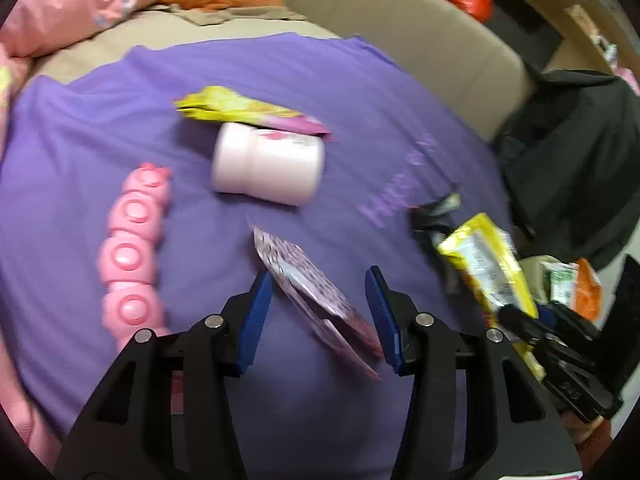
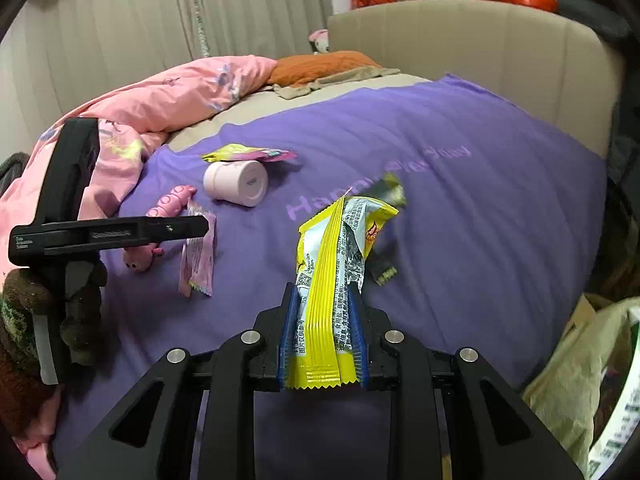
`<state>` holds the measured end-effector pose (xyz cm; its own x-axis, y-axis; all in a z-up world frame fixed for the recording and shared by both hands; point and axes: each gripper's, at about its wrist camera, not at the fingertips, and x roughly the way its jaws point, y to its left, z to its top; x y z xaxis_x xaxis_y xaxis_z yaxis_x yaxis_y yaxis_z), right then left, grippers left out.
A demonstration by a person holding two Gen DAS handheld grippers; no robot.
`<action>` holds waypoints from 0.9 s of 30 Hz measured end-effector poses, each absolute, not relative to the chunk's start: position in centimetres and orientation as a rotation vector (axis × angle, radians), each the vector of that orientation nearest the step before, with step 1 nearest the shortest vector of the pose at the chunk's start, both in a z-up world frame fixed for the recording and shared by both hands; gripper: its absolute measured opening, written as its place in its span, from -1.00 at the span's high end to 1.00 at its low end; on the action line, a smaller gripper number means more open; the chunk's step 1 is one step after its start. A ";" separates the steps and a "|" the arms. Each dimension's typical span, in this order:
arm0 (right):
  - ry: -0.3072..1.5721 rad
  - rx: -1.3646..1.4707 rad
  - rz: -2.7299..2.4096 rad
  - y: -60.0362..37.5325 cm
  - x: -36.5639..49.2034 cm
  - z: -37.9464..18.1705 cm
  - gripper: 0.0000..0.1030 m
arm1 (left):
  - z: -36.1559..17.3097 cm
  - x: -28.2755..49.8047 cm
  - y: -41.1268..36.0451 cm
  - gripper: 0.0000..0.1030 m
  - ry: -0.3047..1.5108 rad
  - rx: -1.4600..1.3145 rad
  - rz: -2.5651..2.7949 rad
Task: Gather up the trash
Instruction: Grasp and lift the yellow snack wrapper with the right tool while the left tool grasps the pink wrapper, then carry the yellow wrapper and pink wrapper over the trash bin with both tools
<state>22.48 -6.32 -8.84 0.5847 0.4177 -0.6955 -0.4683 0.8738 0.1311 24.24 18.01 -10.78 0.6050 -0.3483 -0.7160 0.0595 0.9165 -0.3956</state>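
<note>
The right gripper point(image 2: 322, 332) is angled downward over the purple printed bedspread point(image 2: 460, 220), and its 2 blue pads are pressed onto the lower end of a yellow and white crinkled foil snack wrapper point(image 2: 332, 264). The wrapper is held clear of the bedspread and stands up and away from the jaws, its sealed bottom edge hanging just below the pads.

The left gripper point(image 1: 320, 312) is likewise tilted down toward the bedspread, with its 2 blue fingers point(image 1: 256, 320) spread apart. A flat pink and white patterned sachet point(image 1: 320, 300) lies on the bedspread between them; no pad is seen pressing on it, though whether its edges touch them cannot be told. In the right wrist view this gripper is seen side-on at the left, gripped by a hand in a dark brown knitted glove point(image 2: 76, 312).

Beyond the sachet, further up the bedspread, a pale pink plastic jar point(image 1: 268, 164) lies on its side, and a yellow and pink flat wrapper point(image 1: 248, 110) lies just behind it, touching or nearly so. Left of the sachet lies a pink segmented plastic toy point(image 1: 132, 248). A small dark wrapper point(image 2: 386, 268) lies on the bedspread just behind the held snack wrapper. Off the bedspread's right edge, an open pale plastic bag point(image 2: 568, 380) is seen.
</note>
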 end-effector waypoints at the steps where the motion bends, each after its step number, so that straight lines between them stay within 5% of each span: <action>1: 0.793 -0.063 0.510 -6.7 22.3 -8.8 0.53 | -10.7 24.2 17.9 0.11 0.886 -0.357 -0.265; 23: 0.687 0.056 0.470 -13.8 18.4 -6.6 0.53 | -11.7 27.4 15.6 0.12 0.963 -0.432 0.011; 27: 0.667 0.053 0.486 -14.9 17.7 -5.4 0.53 | -11.4 28.0 14.9 0.59 0.975 -0.402 0.038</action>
<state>17.68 -14.90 -5.44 0.6786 0.4492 -0.5811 -0.4158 0.8871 0.2003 28.04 14.87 -11.39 0.5666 -0.1470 -0.8107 -0.2102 0.9256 -0.3148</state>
